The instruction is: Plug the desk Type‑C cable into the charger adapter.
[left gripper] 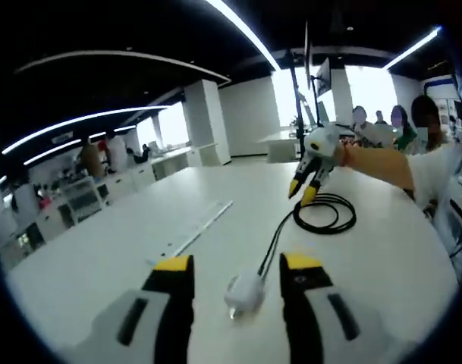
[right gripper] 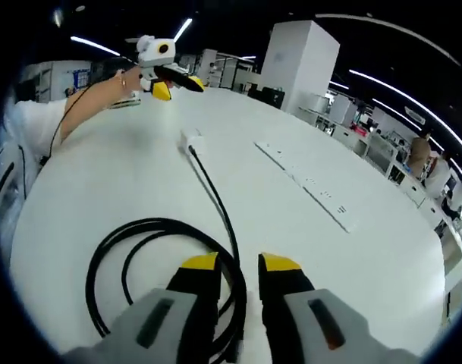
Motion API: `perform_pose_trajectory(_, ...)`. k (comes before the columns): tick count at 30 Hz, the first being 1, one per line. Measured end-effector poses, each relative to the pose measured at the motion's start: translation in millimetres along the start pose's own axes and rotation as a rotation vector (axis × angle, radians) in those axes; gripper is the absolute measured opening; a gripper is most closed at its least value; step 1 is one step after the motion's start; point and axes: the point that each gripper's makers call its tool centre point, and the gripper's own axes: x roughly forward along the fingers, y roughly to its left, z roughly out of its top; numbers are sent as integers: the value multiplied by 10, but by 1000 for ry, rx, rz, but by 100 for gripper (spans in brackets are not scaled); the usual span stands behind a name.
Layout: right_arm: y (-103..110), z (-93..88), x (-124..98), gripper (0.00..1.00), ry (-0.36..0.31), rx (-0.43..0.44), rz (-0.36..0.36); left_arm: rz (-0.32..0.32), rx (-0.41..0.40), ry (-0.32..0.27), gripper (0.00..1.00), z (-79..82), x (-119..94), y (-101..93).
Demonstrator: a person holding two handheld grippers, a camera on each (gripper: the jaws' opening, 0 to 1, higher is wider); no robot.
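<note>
- Left gripper (left gripper: 237, 267), left gripper view: its two yellow-tipped jaws rise from the lower edge and stand apart, one on each side of the charger adapter, with a clear gap on both sides. They have hold of nothing.
- Charger adapter (left gripper: 244, 293): a small white block lying on the white desk (left gripper: 102, 250), between the left gripper's jaws and touching neither. In the right gripper view it lies far up the desk, just below the other gripper.
- Type-C cable (left gripper: 325, 216): a black cable that runs from the adapter's far side across the desk to a loose coil. Its end sits at the adapter's body; whether the plug is fully seated cannot be told.
- Right gripper (right gripper: 238, 267), right gripper view: jaws slightly parted and empty, hovering over the near edge of the cable coil (right gripper: 132, 250), which loops beside and under the left jaw. Seen from the left gripper view it hangs just above the coil, beyond the adapter, held by a person's hand at the end of a bare forearm (left gripper: 378, 163).
- Long white strip (right gripper: 306, 186): a flat, narrow bar lying on the desk well to the side of the adapter, parallel to the straight run of cable.
- Background beyond the desk: white pillars (right gripper: 299, 53), rows of workstations, ceiling light strips and several people standing far from the adapter.
</note>
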Motion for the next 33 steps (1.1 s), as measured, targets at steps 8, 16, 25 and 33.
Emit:
perform_pose_trajectory(8, -87, 616, -322, 24, -203, 38, -141, 155, -111, -124, 47, 389, -385, 22)
perform_pose_trajectory(16, 252, 989, -713, 25, -311, 72, -251, 349, -50, -233, 49, 688, -1087, -177)
perform_pose_trajectory(25, 637, 1079, -1283, 26, -426, 64, -361, 497, -25, -298, 52, 630, -1680, -389)
perform_pose_trajectory(33, 819, 908, -1699, 27, -457, 29, -564, 732, 30, -291, 61, 442, -2162, -446)
